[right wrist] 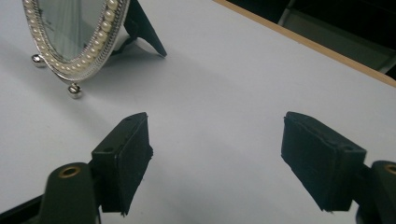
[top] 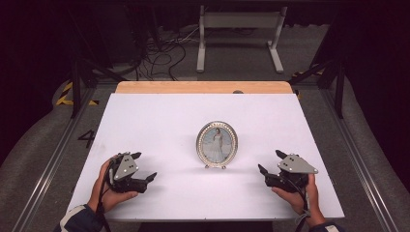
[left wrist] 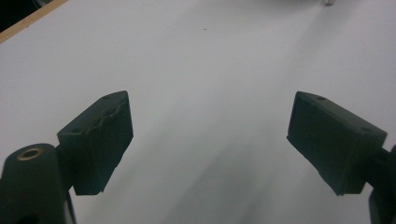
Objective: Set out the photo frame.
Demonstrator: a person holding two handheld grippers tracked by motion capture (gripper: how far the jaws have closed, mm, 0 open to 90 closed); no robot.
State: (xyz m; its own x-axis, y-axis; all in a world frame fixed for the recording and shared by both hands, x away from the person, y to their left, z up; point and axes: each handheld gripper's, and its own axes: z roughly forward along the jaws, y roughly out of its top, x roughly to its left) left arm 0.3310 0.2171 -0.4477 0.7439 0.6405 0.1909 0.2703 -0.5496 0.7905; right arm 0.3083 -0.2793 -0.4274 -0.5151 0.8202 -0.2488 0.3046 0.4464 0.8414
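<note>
An oval picture frame (top: 217, 144) is standing upright near the middle of the white table (top: 159, 121), propped on small ball feet, its pearl-beaded silver rim facing the person's side. A photo of a figure in a long white dress is showing behind the glass.

The left gripper (top: 143, 167) is resting low over the near left part of the table, held in the person's left hand (top: 110, 192), and its jaws are standing wide apart with nothing between them. In the left gripper view the gripper (left wrist: 210, 144) is looking out across bare white surface, both black pads clear of everything.

Over on the other side, the right gripper (top: 271, 162) is sitting in the right hand (top: 299, 195) near the front right of the table, well apart from the frame. Its jaws are spread open too, empty. The right gripper view has the gripper (right wrist: 215, 158) pointing across the table, and the frame (right wrist: 79, 35) is showing up at upper left, its dark back stand (right wrist: 142, 30) splayed out behind it, its ball feet on the surface.

A wooden edge (top: 203, 87) is running along the far side of the table.
</note>
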